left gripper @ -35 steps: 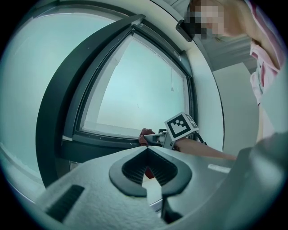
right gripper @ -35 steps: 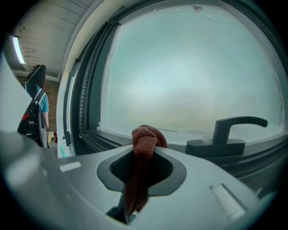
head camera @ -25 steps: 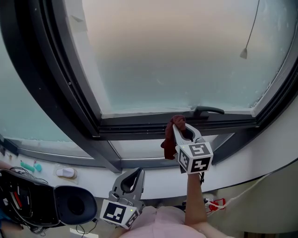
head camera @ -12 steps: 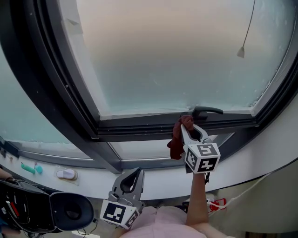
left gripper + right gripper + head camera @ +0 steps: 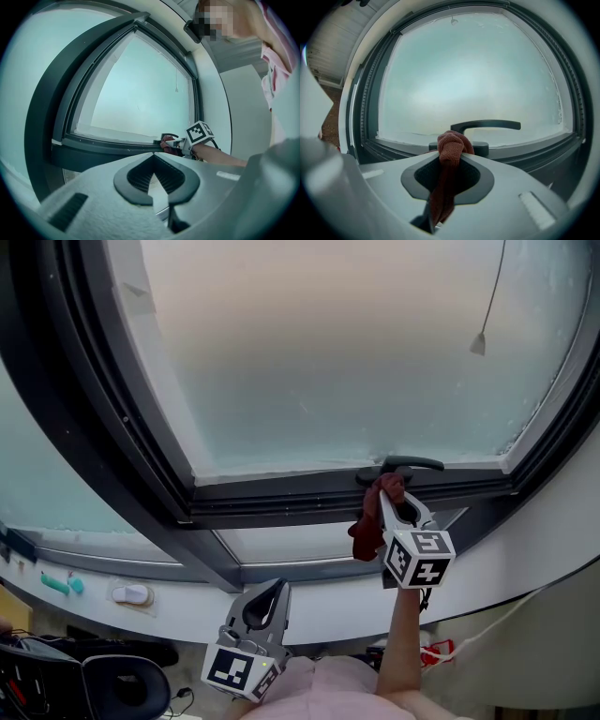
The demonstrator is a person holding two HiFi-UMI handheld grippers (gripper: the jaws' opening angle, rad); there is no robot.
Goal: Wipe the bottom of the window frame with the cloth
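A dark red cloth is pinched in my right gripper, bunched at the jaw tips and hanging down to the left. The right gripper reaches up to the dark bottom rail of the window frame, just below the black handle. In the right gripper view the cloth sits right before the handle and its base. My left gripper hangs low by the person's body, shut and empty. From the left gripper view, the right gripper and cloth show at the frame's bottom rail.
A frosted pane fills the frame, with a pull cord hanging at the upper right. A white sill runs below, with a small white object and a teal item. A dark chair stands at the lower left.
My right gripper has moved up and to the right with the cloth, from below the frame to the bottom rail under the handle. The left gripper has stayed put.
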